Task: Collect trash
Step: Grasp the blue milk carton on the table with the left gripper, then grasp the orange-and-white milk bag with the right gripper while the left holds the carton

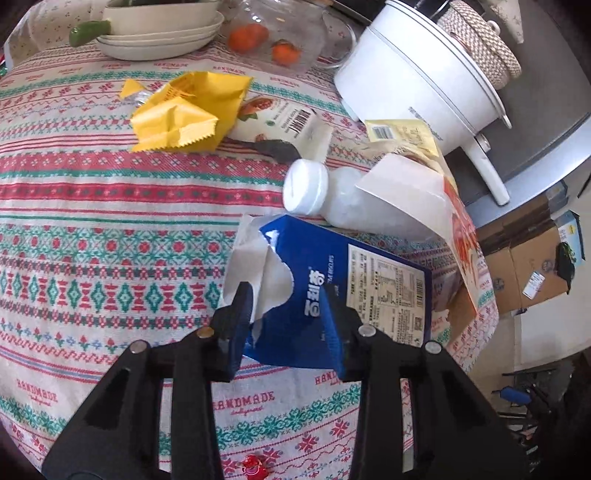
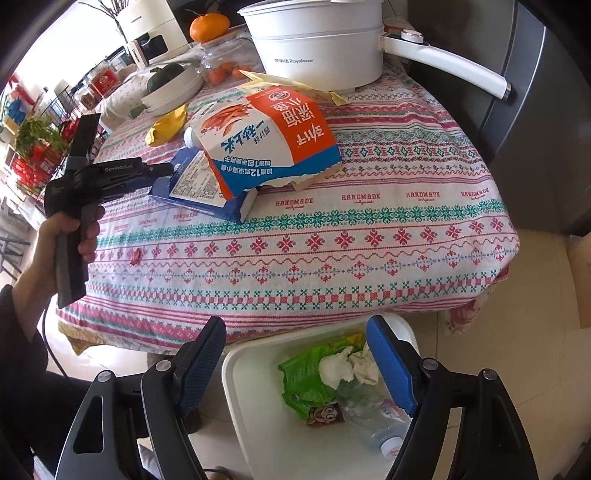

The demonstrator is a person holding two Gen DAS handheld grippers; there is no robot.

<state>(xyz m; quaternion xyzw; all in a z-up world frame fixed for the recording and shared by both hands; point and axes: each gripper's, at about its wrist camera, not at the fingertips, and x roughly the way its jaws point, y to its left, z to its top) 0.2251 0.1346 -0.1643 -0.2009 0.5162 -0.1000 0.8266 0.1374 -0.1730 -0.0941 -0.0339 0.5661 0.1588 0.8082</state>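
Note:
A torn blue biscuit box (image 1: 369,280) lies on the patterned tablecloth (image 1: 110,221) near the table's edge. My left gripper (image 1: 286,295) has its fingers on either side of the box's ripped end and is shut on it. In the right wrist view the same box (image 2: 195,184) sits partly under an orange, white and blue snack pouch (image 2: 273,136), with the hand-held left gripper (image 2: 162,170) at its end. My right gripper (image 2: 295,325) hangs open and empty over a white bin (image 2: 251,354) holding a green wrapper, tissues and a bottle.
A white capped bottle (image 1: 306,184) and yellow wrappers (image 1: 184,110) lie beyond the box. A white electric pot (image 2: 317,44), stacked plates (image 1: 159,33) and a glass jar of oranges (image 1: 273,37) stand at the back. Cardboard boxes (image 1: 524,273) sit on the floor.

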